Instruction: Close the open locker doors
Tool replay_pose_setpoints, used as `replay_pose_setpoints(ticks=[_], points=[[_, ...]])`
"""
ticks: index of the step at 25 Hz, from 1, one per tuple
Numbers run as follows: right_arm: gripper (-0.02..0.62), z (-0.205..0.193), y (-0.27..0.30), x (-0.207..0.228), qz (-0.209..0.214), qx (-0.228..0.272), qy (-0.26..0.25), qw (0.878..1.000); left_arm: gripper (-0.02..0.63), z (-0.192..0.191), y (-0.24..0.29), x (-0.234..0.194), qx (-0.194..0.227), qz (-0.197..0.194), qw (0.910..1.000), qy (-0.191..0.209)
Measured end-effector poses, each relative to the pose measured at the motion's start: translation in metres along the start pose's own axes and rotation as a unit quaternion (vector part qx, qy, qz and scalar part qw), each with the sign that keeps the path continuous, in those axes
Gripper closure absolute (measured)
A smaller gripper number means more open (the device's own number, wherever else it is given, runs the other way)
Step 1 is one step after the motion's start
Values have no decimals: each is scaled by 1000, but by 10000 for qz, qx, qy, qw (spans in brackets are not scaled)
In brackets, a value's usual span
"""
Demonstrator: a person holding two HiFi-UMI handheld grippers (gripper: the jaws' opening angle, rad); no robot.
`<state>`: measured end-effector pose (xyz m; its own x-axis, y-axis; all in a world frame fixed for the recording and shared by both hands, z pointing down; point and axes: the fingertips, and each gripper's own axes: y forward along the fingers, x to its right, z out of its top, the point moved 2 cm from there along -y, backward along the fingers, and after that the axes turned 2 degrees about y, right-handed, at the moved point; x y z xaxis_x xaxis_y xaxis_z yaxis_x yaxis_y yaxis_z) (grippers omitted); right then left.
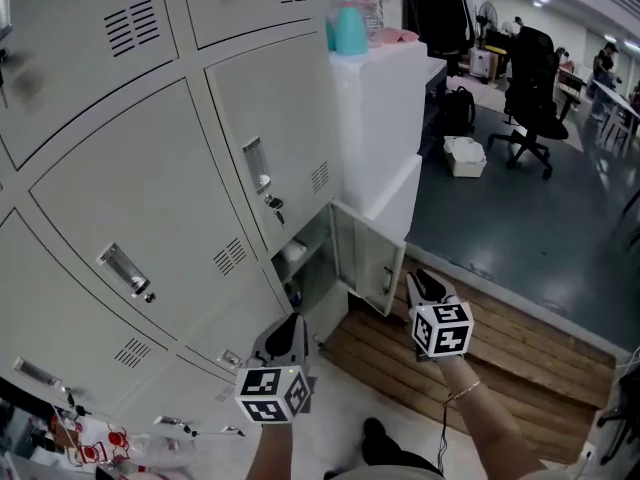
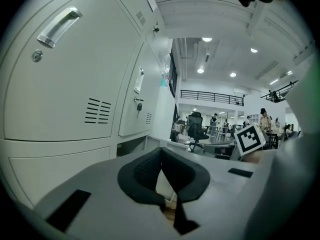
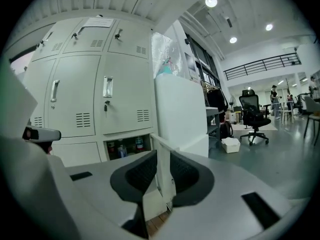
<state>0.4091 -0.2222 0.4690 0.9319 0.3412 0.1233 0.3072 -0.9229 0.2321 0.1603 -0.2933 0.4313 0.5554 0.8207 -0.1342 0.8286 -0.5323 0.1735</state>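
The open locker door (image 1: 368,258) juts from the bottom row of lockers (image 1: 150,168) at frame centre. Just right of it, the right hand-held gripper (image 1: 428,280) has its jaws narrowly apart, with the door edge lined up between them. At lower centre, the left hand-held gripper (image 1: 290,330) is pinched together on nothing.

Open locker door (image 1: 368,256) juts outward — floor (image 1: 520,228) beyond lies free.

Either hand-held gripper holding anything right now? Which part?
Nothing held. Right hand-held gripper: jaws apart, lined up on the open locker door's free edge, not clamped. Left hand-held gripper: shut, empty.
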Motion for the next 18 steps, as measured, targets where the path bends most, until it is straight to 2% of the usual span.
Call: replay_pose_setpoints(ticks=[11,16,18], points=[[453,2,95,43,524,-303,245,9979,584,-7,76,-1,-241,206,9995,-60],[451,-5,114,47,799,-407,409,9951,584,-7,83,-6,-256,303,9992,-76],[475,-6,116,45,943,-424,588,9929,584,-6,81,-8,-241,335,9991,-81]])
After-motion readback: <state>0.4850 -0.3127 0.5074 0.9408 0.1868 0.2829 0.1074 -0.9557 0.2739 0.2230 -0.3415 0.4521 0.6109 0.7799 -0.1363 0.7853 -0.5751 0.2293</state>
